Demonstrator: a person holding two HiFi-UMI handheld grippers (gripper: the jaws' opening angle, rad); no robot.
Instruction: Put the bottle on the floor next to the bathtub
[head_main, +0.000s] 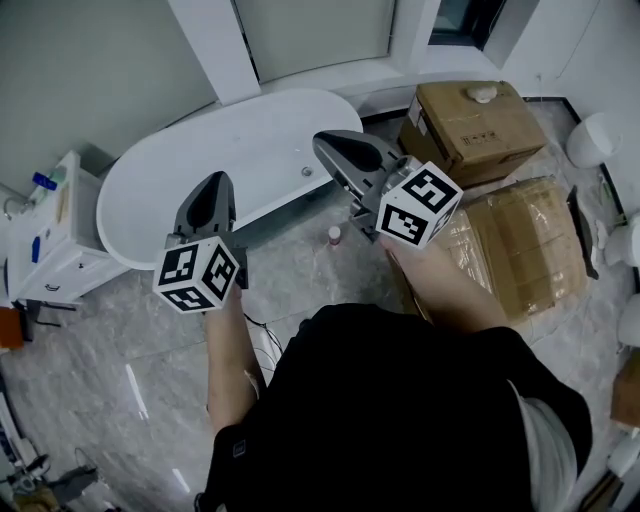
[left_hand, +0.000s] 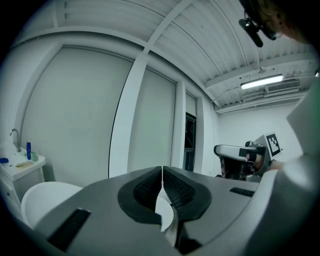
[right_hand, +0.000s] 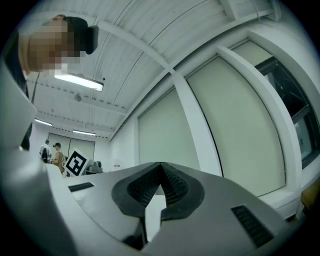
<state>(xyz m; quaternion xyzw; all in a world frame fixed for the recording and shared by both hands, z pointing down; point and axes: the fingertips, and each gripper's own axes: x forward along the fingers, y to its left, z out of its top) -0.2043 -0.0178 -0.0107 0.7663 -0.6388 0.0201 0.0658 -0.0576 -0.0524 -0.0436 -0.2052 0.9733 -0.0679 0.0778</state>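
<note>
White bathtub is lying along the far edge of the floor. Cardboard boxes are sitting at the floor's right edge, with no legible print showing. Left gripper and right gripper are hovering with jaws closed and empty, carrying only square markers. Small bottle is standing on the floor just beside the tub, apparently already delivered.

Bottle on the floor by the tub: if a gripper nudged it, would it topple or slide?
The bottle stands upright and looks small and slim, so it is probably light and would tip easily. The floor looks like polished stone, so a low push might slide it instead. Too small to judge whether it would roll.
</note>
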